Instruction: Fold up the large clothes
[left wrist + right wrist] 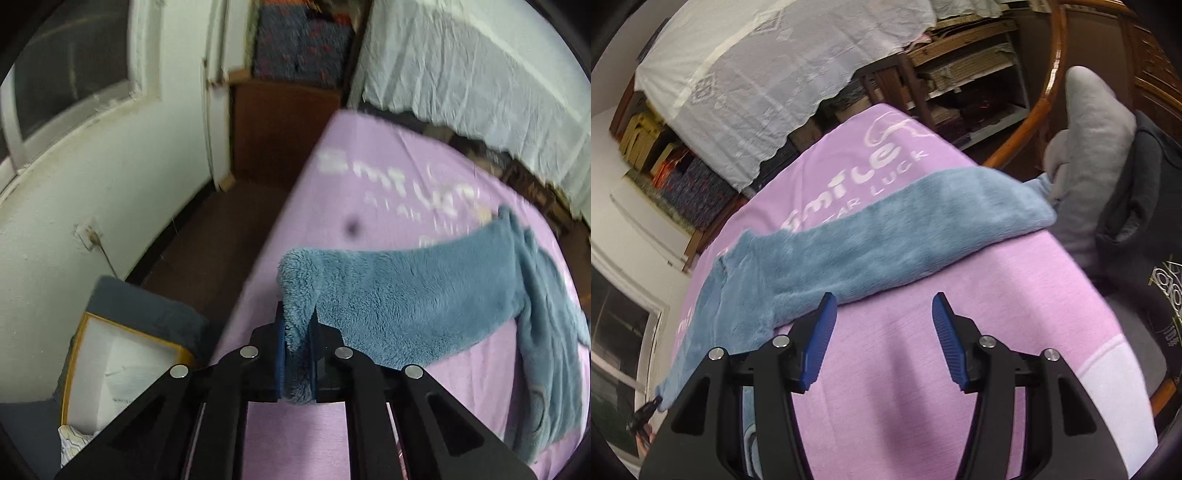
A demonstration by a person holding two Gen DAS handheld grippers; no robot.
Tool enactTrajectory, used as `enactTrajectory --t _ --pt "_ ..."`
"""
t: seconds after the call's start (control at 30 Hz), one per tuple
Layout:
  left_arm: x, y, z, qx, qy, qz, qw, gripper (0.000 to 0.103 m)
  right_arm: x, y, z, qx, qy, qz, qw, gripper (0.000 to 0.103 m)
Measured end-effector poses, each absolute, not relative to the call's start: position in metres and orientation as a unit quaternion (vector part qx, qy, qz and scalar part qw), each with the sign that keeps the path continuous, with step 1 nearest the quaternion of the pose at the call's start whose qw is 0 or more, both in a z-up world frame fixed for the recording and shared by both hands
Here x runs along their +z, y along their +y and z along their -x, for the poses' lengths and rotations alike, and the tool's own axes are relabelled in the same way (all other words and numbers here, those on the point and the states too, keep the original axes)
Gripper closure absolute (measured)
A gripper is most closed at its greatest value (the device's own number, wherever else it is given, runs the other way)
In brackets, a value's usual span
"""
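A fluffy blue-grey garment [417, 299] lies on a table under a lilac cloth [369, 192] with white lettering. My left gripper [297, 325] is shut on the garment's near left end, which is pinched between the blue pads and lifted a little. The garment stretches right and hangs down on the far right side. In the right wrist view the garment [857, 243] lies as a long band across the lilac cloth [905, 369]. My right gripper [884, 325] is open and empty, just in front of the garment's near edge, its left pad [822, 339] close to the fabric.
A white lace-covered shelf [768, 74] stands behind the table. A wooden chair [1052, 85] with grey [1089, 122] and dark clothes [1141, 206] is at the right. At the left are a white wall [110, 192], brown floor [207, 236] and an open box [118, 369].
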State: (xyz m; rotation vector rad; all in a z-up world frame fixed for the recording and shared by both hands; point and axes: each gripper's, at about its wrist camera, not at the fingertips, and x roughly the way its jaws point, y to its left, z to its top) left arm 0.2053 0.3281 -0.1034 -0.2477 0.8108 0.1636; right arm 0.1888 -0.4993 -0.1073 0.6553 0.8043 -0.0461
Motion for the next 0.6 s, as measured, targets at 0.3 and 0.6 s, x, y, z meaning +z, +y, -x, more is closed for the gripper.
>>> enactTrajectory --t 0.3,0.6 --pt "-0.125 0.340 -0.200 0.107 0.424 0.139 0.888 0.082 -0.132 -0.560 -0.195 -0.077 0.364 -0.414 0.831 0.050" --pt "-0.088 0.317 -0.183 0.112 0.385 0.124 0.908 0.050 -0.159 -0.610 -0.226 -0.186 0.373 -0.441 0.795 0.041"
